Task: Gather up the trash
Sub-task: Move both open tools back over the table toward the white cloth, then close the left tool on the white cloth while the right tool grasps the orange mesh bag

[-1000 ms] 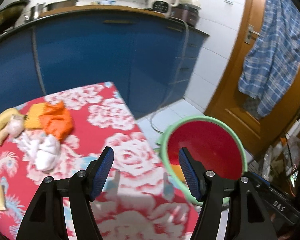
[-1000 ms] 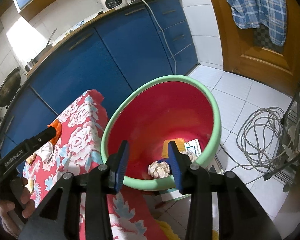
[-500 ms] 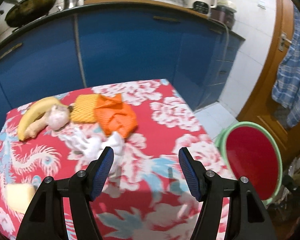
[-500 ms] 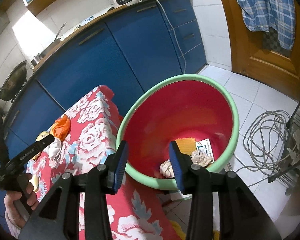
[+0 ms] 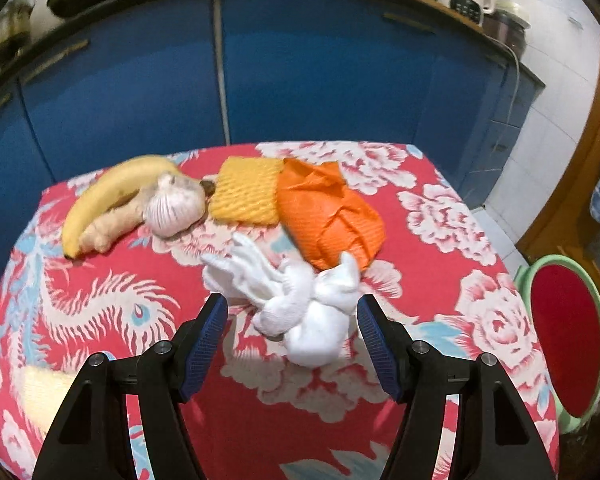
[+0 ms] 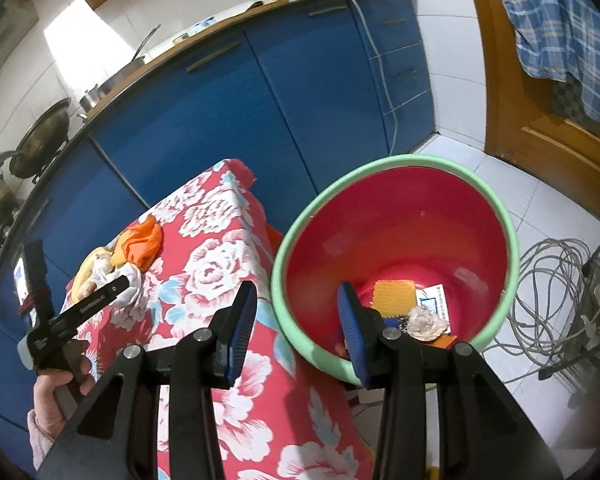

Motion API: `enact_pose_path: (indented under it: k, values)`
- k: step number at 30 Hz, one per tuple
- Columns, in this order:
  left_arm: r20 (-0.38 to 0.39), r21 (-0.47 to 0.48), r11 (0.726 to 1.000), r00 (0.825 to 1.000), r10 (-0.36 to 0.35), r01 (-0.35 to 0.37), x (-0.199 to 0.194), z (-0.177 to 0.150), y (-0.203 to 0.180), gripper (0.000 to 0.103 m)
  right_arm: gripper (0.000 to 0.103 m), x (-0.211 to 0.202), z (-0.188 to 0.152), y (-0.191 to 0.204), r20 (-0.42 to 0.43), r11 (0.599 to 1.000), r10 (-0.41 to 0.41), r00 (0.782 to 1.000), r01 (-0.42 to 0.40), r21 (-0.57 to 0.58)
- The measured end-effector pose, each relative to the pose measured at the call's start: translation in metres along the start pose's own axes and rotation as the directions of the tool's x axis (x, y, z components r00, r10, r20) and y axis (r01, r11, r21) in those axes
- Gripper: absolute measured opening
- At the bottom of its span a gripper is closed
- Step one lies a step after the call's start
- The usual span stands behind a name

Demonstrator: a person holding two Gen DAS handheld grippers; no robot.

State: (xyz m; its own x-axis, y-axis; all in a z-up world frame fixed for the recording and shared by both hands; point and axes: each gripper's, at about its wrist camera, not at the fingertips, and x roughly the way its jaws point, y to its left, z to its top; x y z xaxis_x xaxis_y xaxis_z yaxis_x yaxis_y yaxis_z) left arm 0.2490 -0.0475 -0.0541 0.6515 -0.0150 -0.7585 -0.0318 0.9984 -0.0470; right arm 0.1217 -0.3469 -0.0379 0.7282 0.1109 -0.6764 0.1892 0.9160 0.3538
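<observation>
A crumpled white tissue (image 5: 300, 300) lies on the red floral tablecloth (image 5: 440, 240), just ahead of my open, empty left gripper (image 5: 292, 320), between its fingers' line. Behind it lie an orange wrapper (image 5: 328, 216) and a yellow foam net (image 5: 248, 192). The red bin with a green rim (image 6: 396, 240) stands on the floor right of the table and holds several pieces of trash (image 6: 424, 320). My right gripper (image 6: 296, 316) is open and empty above the bin's near rim. The left gripper (image 6: 116, 292) shows in the right wrist view over the tissue.
A banana (image 5: 112, 192), a ginger root (image 5: 108, 228) and a garlic bulb (image 5: 172, 208) lie at the table's far left. A pale yellow piece (image 5: 40, 396) sits at the near left. Blue cabinets (image 5: 300, 80) stand behind. A coiled cable (image 6: 556, 280) lies on the floor.
My left gripper has swung left from the bin to face the table and moved up to the white tissue. My right gripper has shifted slightly left over the bin's near rim.
</observation>
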Motion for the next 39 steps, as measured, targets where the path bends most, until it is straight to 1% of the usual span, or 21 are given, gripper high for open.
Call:
enact_pose_path:
  k: [4, 5, 6, 7, 8, 9, 10, 12, 13, 14, 15, 19, 23, 26, 30, 32, 35, 39]
  values:
    - [-0.013, -0.027, 0.999, 0.999, -0.041, 0.041, 0.006, -0.002, 0.005, 0.069, 0.044, 0.007, 0.004, 0.018, -0.012, 0.999, 0.016, 1.000, -0.017, -0.038]
    - [-0.012, -0.034, 0.998, 0.998, -0.054, 0.054, 0.007, -0.002, 0.006, 0.067, 0.044, 0.009, 0.005, 0.023, -0.016, 0.999, 0.021, 1.000, -0.022, -0.045]
    - [-0.011, -0.036, 0.997, 0.998, -0.062, 0.062, 0.007, -0.002, 0.006, 0.061, 0.044, 0.011, 0.006, 0.028, -0.020, 0.998, 0.025, 0.999, -0.027, -0.054]
    - [-0.013, -0.039, 0.996, 0.997, -0.075, 0.075, 0.009, -0.003, 0.007, 0.058, 0.044, 0.015, 0.007, 0.034, -0.026, 0.997, 0.029, 0.999, -0.031, -0.067]
    - [-0.016, -0.042, 0.996, 0.996, -0.085, 0.084, 0.010, -0.003, 0.008, 0.050, 0.044, 0.018, 0.008, 0.040, -0.032, 0.996, 0.032, 0.999, -0.034, -0.079]
    - [-0.021, -0.048, 0.994, 0.995, -0.099, 0.098, 0.011, -0.003, 0.009, 0.045, 0.044, 0.021, 0.008, 0.045, -0.037, 0.995, 0.035, 0.999, -0.038, -0.089]
    - [-0.023, -0.055, 0.993, 0.994, -0.108, 0.107, 0.012, -0.003, 0.010, 0.044, 0.044, 0.025, 0.008, 0.052, -0.043, 0.994, 0.040, 0.998, -0.045, -0.099]
    - [-0.020, -0.065, 0.990, 0.992, -0.124, 0.123, 0.013, -0.003, 0.013, 0.036, 0.044, 0.032, 0.008, 0.063, -0.056, 0.991, 0.051, 0.997, -0.057, -0.118]
    - [-0.022, -0.073, 0.988, 0.991, -0.135, 0.133, 0.013, -0.002, 0.014, 0.035, 0.044, 0.035, 0.008, 0.069, -0.064, 0.990, 0.056, 0.996, -0.064, -0.126]
    - [-0.023, -0.078, 0.987, 0.990, -0.142, 0.140, 0.013, -0.002, 0.016, 0.030, 0.044, 0.039, 0.009, 0.073, -0.070, 0.989, 0.062, 0.996, -0.071, -0.132]
    - [-0.024, -0.083, 0.986, 0.988, -0.150, 0.148, 0.012, -0.002, 0.018, 0.028, 0.044, 0.043, 0.009, 0.079, -0.077, 0.987, 0.069, 0.995, -0.079, -0.140]
    - [-0.006, -0.110, 0.982, 0.988, -0.157, 0.155, 0.006, 0.000, 0.027, 0.027, 0.044, 0.056, 0.011, 0.103, -0.097, 0.979, 0.083, 0.992, -0.100, -0.178]
    - [0.028, -0.148, 0.978, 0.989, -0.142, 0.145, -0.003, 0.003, 0.041, 0.027, 0.044, 0.071, 0.013, 0.128, -0.115, 0.968, 0.104, 0.988, -0.127, -0.217]
    - [0.050, -0.174, 0.978, 0.993, -0.103, 0.111, -0.008, 0.005, 0.052, 0.027, 0.044, 0.083, 0.014, 0.144, -0.129, 0.962, 0.116, 0.985, -0.143, -0.233]
    - [0.058, -0.216, 0.974, 0.997, -0.053, 0.064, -0.006, 0.006, 0.069, 0.027, 0.044, 0.101, 0.015, 0.164, -0.149, 0.955, 0.127, 0.981, -0.162, -0.248]
    - [0.057, -0.234, 0.971, 0.998, -0.041, 0.053, -0.005, 0.006, 0.074, 0.027, 0.044, 0.108, 0.016, 0.172, -0.151, 0.952, 0.131, 0.980, -0.166, -0.256]
    - [0.059, -0.261, 0.965, 0.998, -0.023, 0.038, -0.005, 0.006, 0.082, 0.027, 0.048, 0.121, 0.018, 0.183, -0.157, 0.949, 0.134, 0.979, -0.172, -0.264]
    - [0.056, -0.281, 0.959, 0.998, -0.013, 0.029, -0.003, 0.006, 0.089, 0.027, 0.049, 0.139, 0.020, 0.194, -0.164, 0.948, 0.134, 0.977, -0.174, -0.267]
